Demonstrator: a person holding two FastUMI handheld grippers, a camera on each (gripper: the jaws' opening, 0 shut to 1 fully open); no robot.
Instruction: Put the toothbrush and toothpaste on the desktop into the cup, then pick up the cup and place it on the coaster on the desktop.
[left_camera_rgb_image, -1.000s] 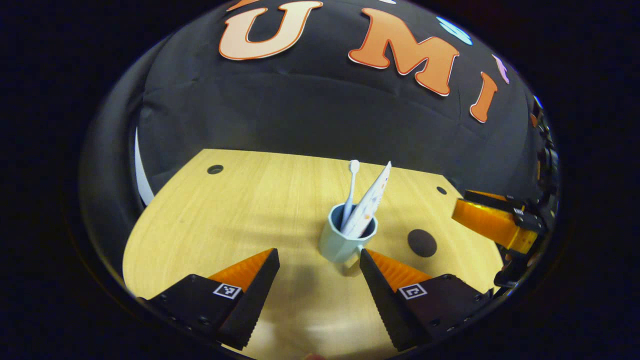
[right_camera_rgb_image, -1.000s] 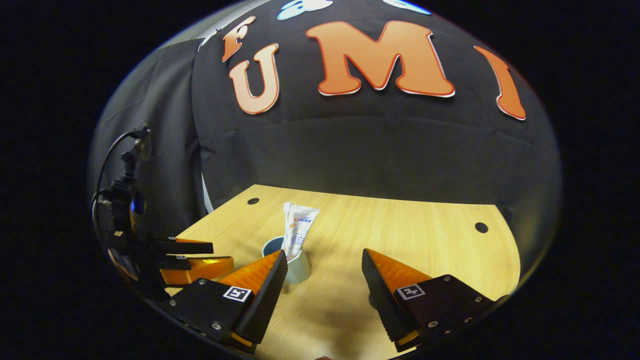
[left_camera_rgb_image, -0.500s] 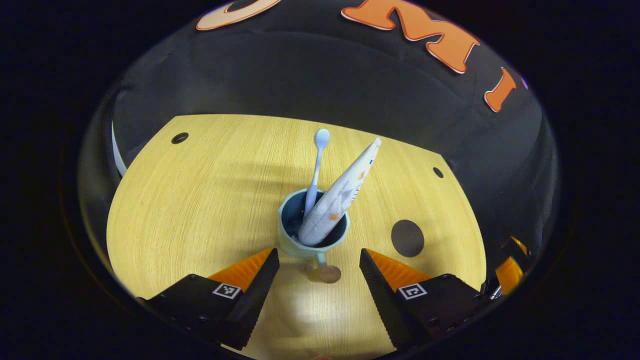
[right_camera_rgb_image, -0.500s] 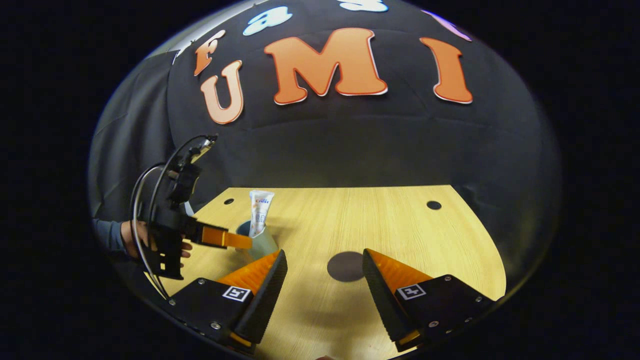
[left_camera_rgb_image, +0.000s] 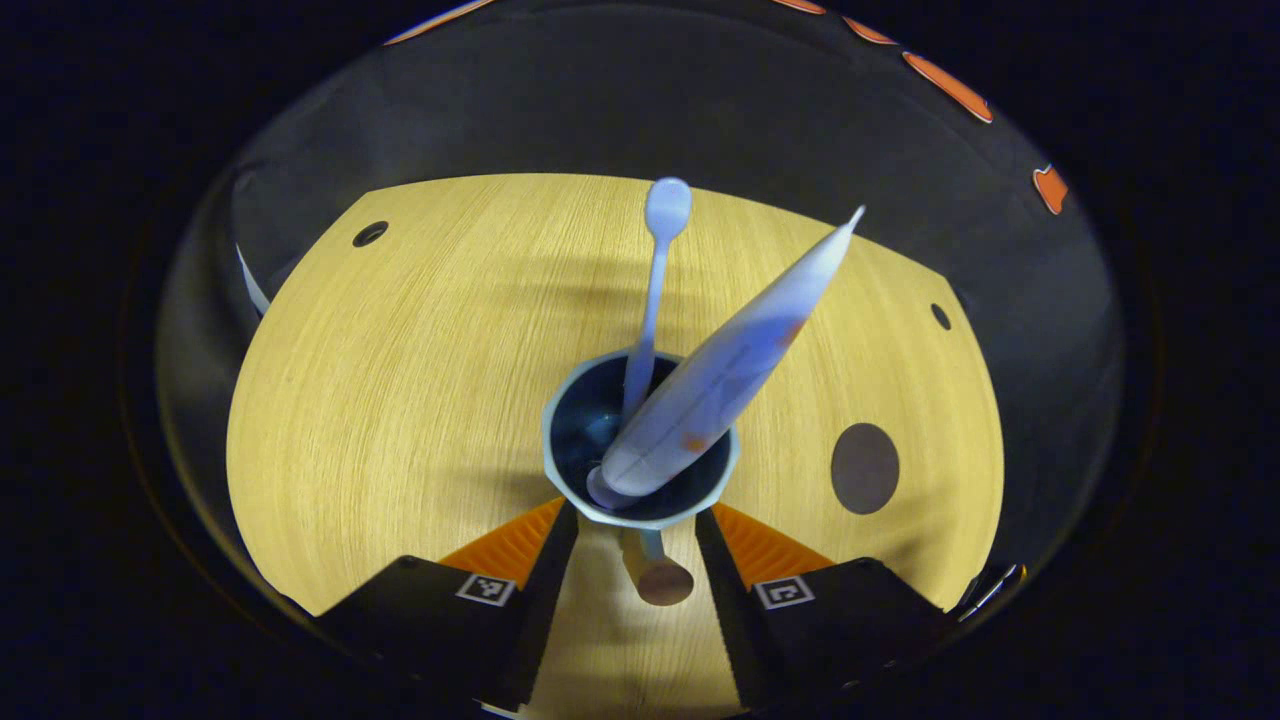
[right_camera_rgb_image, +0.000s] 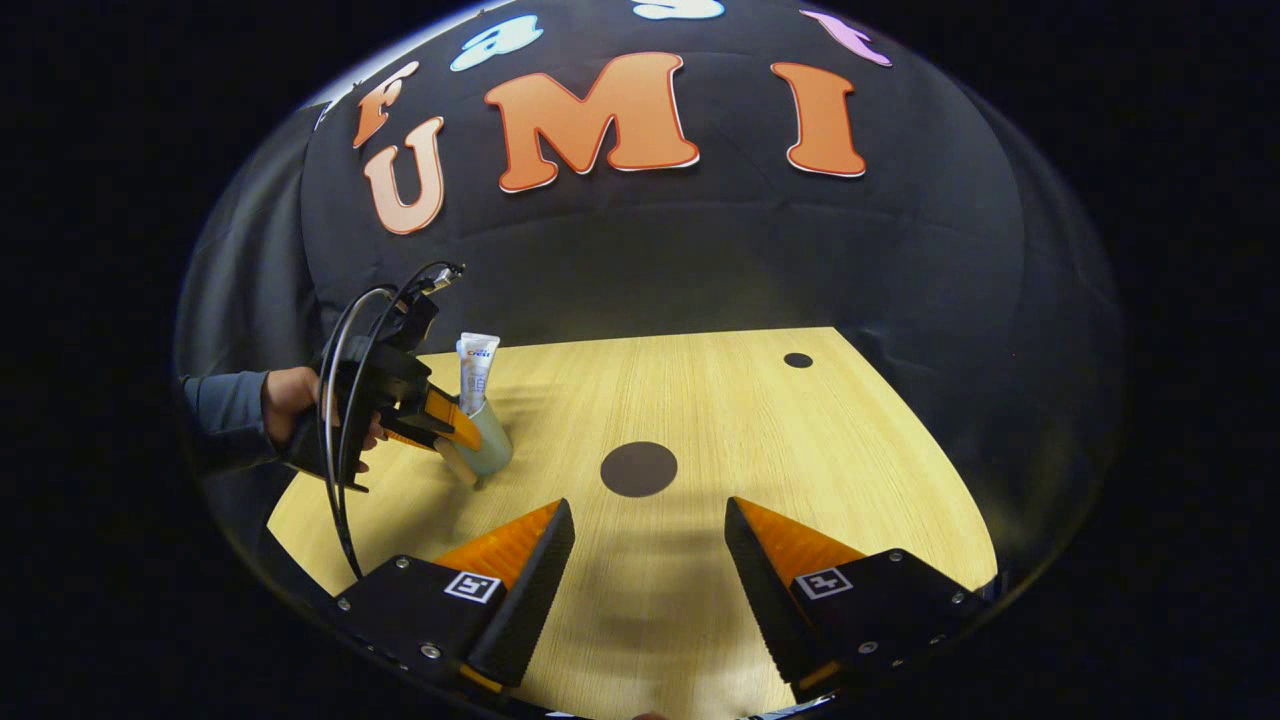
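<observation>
Pale wood desktop (left_camera_rgb_image: 400, 380), lit from above; we take the cup (left_camera_rgb_image: 640, 505) as our landmark throughout. In the left gripper view, left of the cup we log bare desktop and a small hole (left_camera_rgb_image: 370, 234) near the far edge. The cup stands upright and holds two things: the toothbrush (left_camera_rgb_image: 652, 290), head up and leaning away from us, and to its right the toothpaste (left_camera_rgb_image: 735, 365), tilted toward the right, cap end down in the cup. Right of the cup, apart from it, the dark round coaster (left_camera_rgb_image: 865, 468) lies flat on the desktop.

The left gripper (left_camera_rgb_image: 632, 530) sits just below the cup's rim with one finger on either side of the cup. Its jaws are narrowed about the cup and its handle (left_camera_rgb_image: 655, 575); whether both fingers press on it, we cannot tell.

In the right gripper view, the cup (right_camera_rgb_image: 490, 445) is at far left with a hand (right_camera_rgb_image: 300, 400) behind the left gripper, the coaster (right_camera_rgb_image: 639, 469) to its right. The right gripper (right_camera_rgb_image: 648, 545) hangs wide open, holding nothing, nearer the coaster than the cup.
</observation>
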